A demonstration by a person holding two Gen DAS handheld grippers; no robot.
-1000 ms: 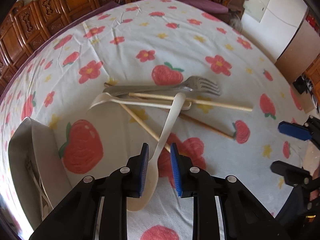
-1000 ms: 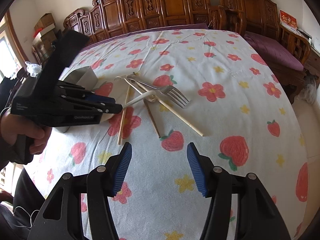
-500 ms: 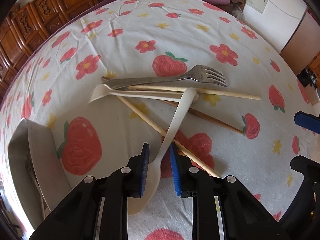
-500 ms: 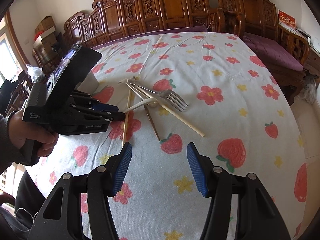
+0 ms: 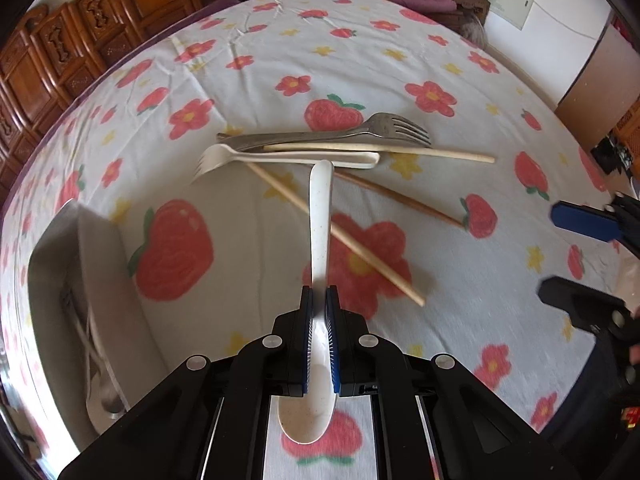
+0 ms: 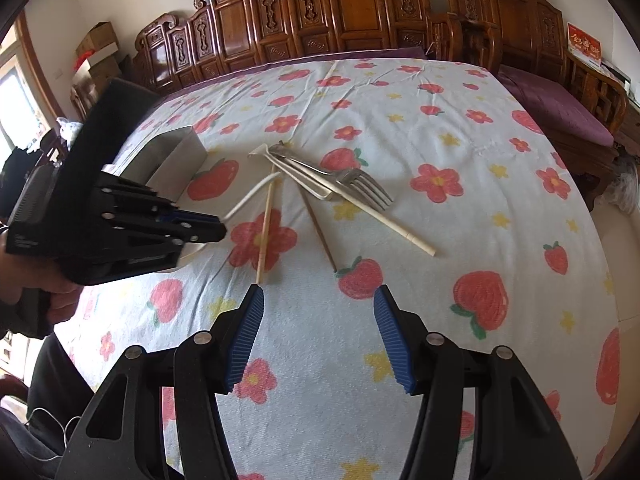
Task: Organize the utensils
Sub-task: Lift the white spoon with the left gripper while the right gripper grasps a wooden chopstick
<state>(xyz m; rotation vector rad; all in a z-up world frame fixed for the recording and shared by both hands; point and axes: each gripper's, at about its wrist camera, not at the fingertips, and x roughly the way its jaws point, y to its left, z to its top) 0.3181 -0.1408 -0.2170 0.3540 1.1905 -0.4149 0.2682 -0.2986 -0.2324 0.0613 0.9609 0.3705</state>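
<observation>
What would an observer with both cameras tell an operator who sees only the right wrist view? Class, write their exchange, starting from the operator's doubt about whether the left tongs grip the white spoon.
Observer: Yes. The left tongs have just been closing and now pinch the white spoon at its neck.
Operator: Where is its bowl?
Observer: Behind the pads, on the camera side of the grip.
Operator: Is anything in the metal holder?
Observer: The metal holder already has what looks like a metal utensil inside, though it is blurred.
</observation>
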